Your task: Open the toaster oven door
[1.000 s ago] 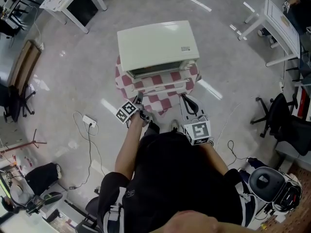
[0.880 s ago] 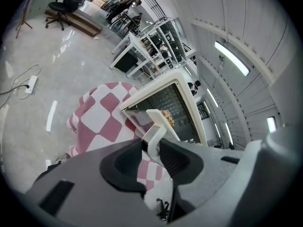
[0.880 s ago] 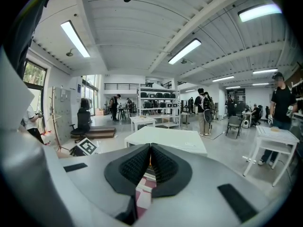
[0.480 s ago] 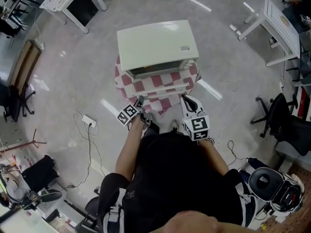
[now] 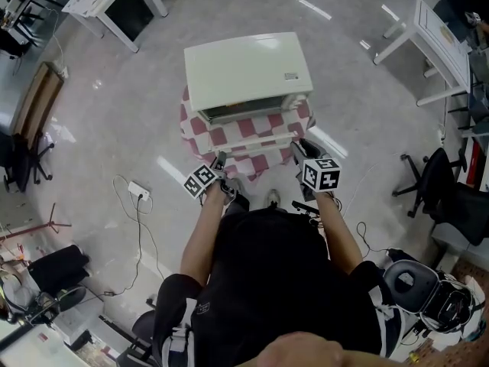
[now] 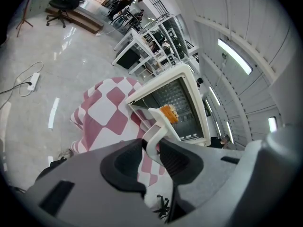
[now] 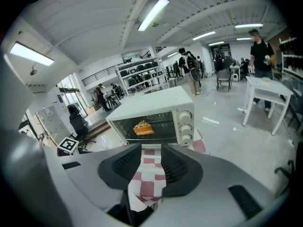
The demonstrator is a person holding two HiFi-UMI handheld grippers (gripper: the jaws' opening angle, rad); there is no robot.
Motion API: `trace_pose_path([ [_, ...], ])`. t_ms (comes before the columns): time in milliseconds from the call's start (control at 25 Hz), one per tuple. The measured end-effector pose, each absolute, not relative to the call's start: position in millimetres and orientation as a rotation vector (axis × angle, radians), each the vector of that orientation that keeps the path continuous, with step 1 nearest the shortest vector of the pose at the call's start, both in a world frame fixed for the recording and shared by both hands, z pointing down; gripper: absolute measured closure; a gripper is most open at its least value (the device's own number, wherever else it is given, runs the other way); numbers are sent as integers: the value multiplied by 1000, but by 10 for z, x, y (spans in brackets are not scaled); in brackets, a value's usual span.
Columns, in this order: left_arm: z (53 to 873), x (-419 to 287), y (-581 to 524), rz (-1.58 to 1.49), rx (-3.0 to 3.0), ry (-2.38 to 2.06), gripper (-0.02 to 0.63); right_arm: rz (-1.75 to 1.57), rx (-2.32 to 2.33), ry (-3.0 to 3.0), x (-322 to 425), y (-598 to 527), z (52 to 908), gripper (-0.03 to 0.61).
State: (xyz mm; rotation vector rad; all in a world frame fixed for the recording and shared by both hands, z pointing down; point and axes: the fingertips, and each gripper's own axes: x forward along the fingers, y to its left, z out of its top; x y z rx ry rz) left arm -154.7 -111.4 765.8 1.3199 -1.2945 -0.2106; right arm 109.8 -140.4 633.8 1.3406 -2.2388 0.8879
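Left tool pinched the white door handle. Right tool was spreading, with nothing between. Door was already down; toaster oven sat on the checkered tabletop. Risk: extra pull might drag the oven toward the edge, or the door could swing back on release.

Smooth metal toaster oven, checked cloth, glossy floor
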Motion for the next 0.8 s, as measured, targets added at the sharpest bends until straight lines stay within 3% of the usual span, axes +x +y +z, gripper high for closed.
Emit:
trace_pose_path([
  [480,7668,-1525,-1102,-202,1324,-1280,494,1388,1271,-2048,1434,-1843,7081,391],
  [800,7701,-1524,-1078,-208,1315,-1281,495,1666,1202,-1941,1376,-1857,7385,393],
])
